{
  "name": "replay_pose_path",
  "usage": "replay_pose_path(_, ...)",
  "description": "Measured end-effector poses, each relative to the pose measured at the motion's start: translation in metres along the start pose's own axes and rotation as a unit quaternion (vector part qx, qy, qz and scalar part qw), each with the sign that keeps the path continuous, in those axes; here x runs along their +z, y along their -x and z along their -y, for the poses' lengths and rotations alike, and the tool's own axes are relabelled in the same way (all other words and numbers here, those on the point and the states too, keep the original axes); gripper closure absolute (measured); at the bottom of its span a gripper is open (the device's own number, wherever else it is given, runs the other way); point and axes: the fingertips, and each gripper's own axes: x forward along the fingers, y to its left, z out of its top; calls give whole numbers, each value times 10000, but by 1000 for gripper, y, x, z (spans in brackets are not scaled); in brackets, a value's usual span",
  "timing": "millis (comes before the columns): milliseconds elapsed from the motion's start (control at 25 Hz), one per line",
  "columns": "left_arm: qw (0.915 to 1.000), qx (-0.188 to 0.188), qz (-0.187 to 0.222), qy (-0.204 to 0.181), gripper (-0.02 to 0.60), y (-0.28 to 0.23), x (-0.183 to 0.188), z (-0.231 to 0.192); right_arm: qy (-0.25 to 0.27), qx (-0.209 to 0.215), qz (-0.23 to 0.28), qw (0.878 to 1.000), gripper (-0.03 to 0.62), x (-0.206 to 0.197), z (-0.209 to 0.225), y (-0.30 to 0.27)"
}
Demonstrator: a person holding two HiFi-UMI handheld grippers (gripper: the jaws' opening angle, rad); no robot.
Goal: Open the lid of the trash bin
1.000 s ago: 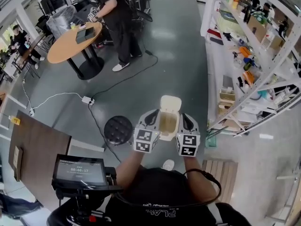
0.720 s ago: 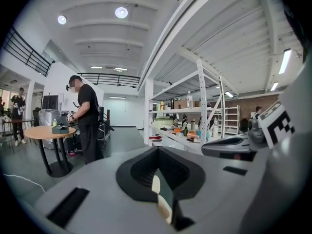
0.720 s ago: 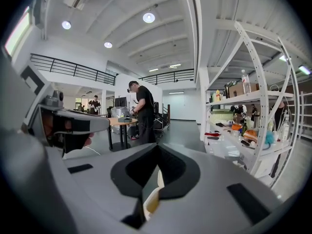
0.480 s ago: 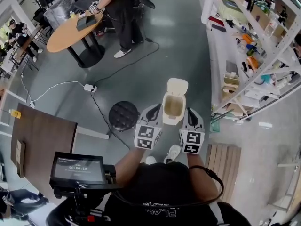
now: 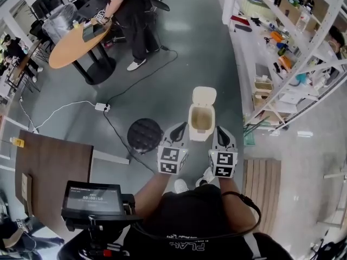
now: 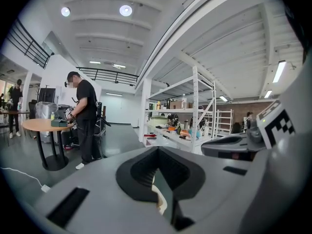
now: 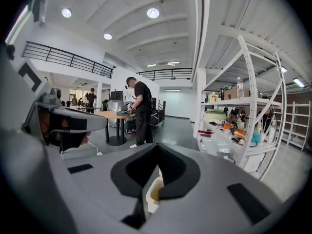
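Head view: I see the cream plastic trash bin (image 5: 200, 122) on the grey concrete surface (image 5: 200, 47), its cream lid (image 5: 204, 96) up, near white metal shelving (image 5: 282, 64). Left tool (image 5: 179, 128) and right tool (image 5: 220, 130) are both closed and empty, flanking it.

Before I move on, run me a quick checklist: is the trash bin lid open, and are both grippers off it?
1. Lid tipped back, trash bin mouth uncovered: ok.
2. Bin upright on the floor: ok.
3. Left gripper beside the bin, jaws together, holding nothing: ok.
4. Right gripper beside the bin, jaws together, holding nothing: ok.
5. What lies inside the bin: cannot tell.
6. Round black stool apart from the bin: ok.
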Motion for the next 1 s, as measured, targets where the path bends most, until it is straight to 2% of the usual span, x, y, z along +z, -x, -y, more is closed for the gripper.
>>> replay_pose_path(240, 10000, 3, -23, 93, 584, 3, -7, 1, 1, 8, 189, 9998, 594, 2, -3, 10)
replay_pose_path(480, 9999, -131, -17, 72, 584, 1, -4, 14, -112, 127, 5, 9999, 594, -8, -1, 10)
replay_pose_path(640, 9999, -16, 120, -3, 584, -10, 8, 15, -116, 246, 217, 9994, 594, 4, 5, 1)
replay_pose_path(800, 10000, 22, 73, 56, 584, -12, 6, 20, -62, 342, 161, 9993, 594, 7, 3, -1)
replay_pose_path(1000, 10000, 26, 69, -49, 584, -15, 11, 29, -4, 482, 243, 9985, 594, 11, 3, 1)
